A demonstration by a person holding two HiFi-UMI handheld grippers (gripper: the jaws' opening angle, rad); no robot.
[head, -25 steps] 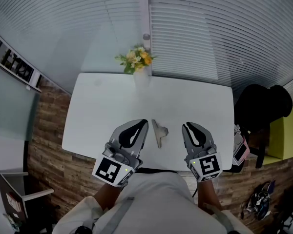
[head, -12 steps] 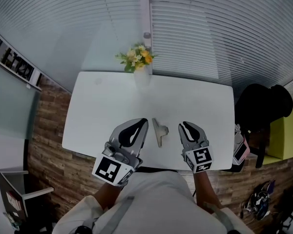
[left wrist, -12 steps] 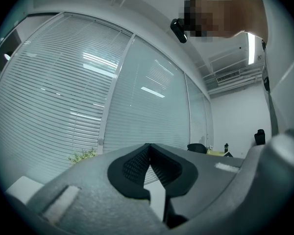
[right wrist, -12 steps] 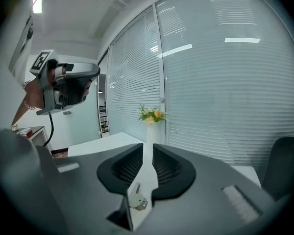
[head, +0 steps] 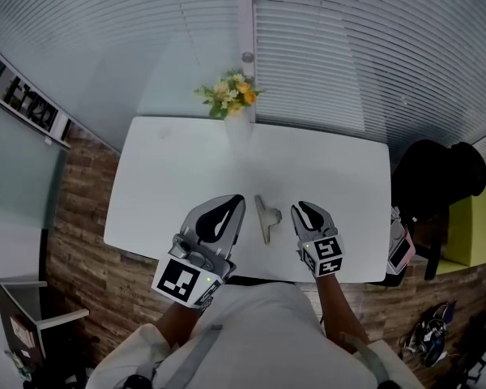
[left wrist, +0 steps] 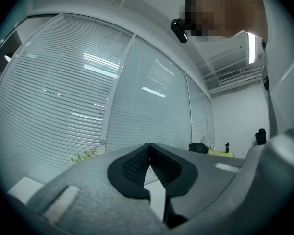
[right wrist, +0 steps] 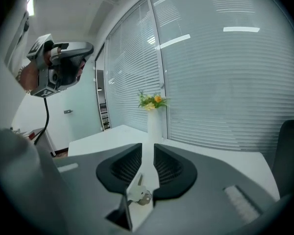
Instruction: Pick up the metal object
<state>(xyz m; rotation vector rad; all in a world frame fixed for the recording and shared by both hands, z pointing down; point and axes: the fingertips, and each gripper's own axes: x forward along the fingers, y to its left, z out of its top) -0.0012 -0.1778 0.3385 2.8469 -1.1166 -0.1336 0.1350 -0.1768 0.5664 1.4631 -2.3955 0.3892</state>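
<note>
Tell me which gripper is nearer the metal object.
Right. The right gripper, jaws opening with nothing held, sits low just right of the metal object. The left gripper is left of it, raised and tilted up.

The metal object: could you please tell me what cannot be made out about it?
- Head view: the metal object is too small to identify.
- Right gripper view: the right hand-held gripper, jaws opening and pressing on nothing, covers all but a sliver in their gap.
- Left gripper view: the left hand-held gripper hides it.
</note>
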